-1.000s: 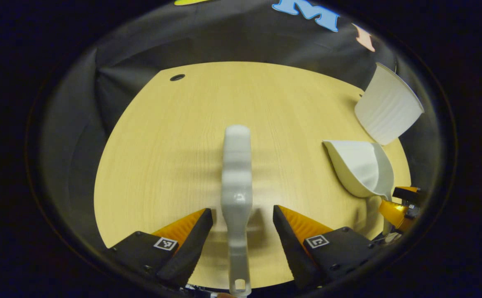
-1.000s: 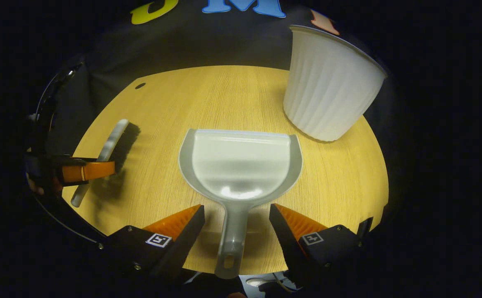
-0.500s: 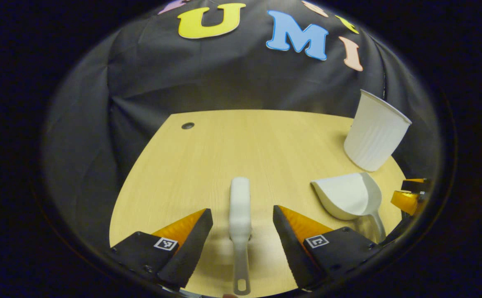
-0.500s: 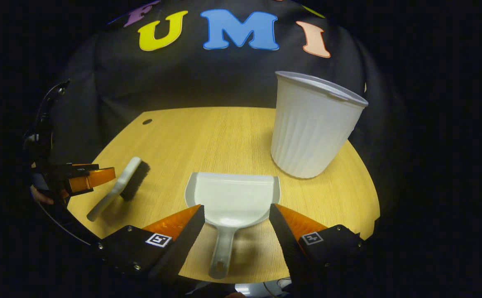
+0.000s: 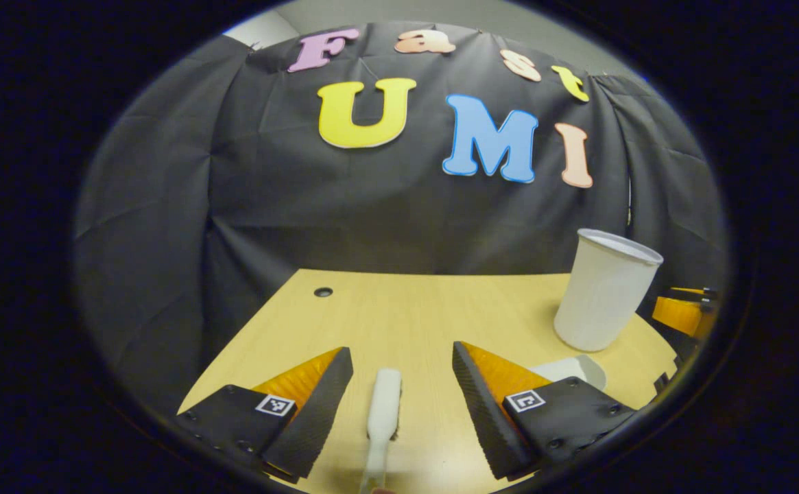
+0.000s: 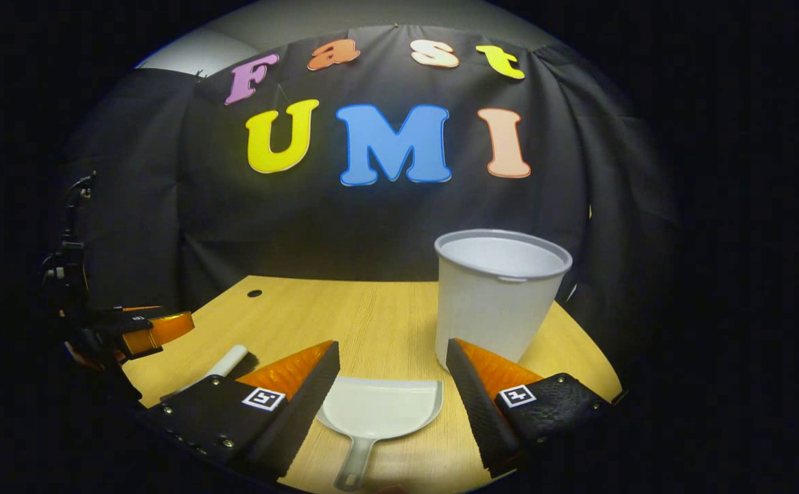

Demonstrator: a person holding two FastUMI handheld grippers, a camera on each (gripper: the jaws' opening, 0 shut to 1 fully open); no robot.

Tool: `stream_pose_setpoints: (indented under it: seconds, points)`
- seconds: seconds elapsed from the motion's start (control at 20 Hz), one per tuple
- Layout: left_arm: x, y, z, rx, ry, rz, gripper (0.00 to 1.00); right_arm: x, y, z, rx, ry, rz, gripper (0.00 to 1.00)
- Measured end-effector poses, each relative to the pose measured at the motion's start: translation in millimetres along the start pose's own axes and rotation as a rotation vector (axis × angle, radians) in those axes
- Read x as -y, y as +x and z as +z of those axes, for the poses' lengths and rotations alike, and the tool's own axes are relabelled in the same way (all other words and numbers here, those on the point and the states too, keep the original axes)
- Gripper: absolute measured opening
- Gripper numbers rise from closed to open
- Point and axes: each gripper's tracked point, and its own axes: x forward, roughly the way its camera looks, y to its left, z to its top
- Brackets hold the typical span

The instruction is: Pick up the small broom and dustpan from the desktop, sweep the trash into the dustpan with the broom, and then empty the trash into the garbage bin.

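Both grippers pulled back; bin (image 6: 495,295) beside dustpan (image 6: 380,410), prob. touching.

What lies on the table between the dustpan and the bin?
Nothing. In the right gripper view the dustpan lies flat in front of the bin, and the strip of table between them is bare wood, partly hidden by one finger.
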Motion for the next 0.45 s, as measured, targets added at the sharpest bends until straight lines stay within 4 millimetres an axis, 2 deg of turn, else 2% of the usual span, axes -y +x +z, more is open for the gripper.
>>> stream_pose_setpoints:
  seconds: [0.1, 0.45]
  points:
    - [6.1, -12.3, 22.3, 0.07, -0.026, 0.0, 0.96, 0.7, -5.8, 10.7, 0.046, -0.03, 0.002, 0.98]
    - [9.4, -47.0, 56.1, 0.202, -0.004, 0.057, 0.96, 0.6, -17.1, 39.3, 0.179, -0.113, 0.021, 0.97]
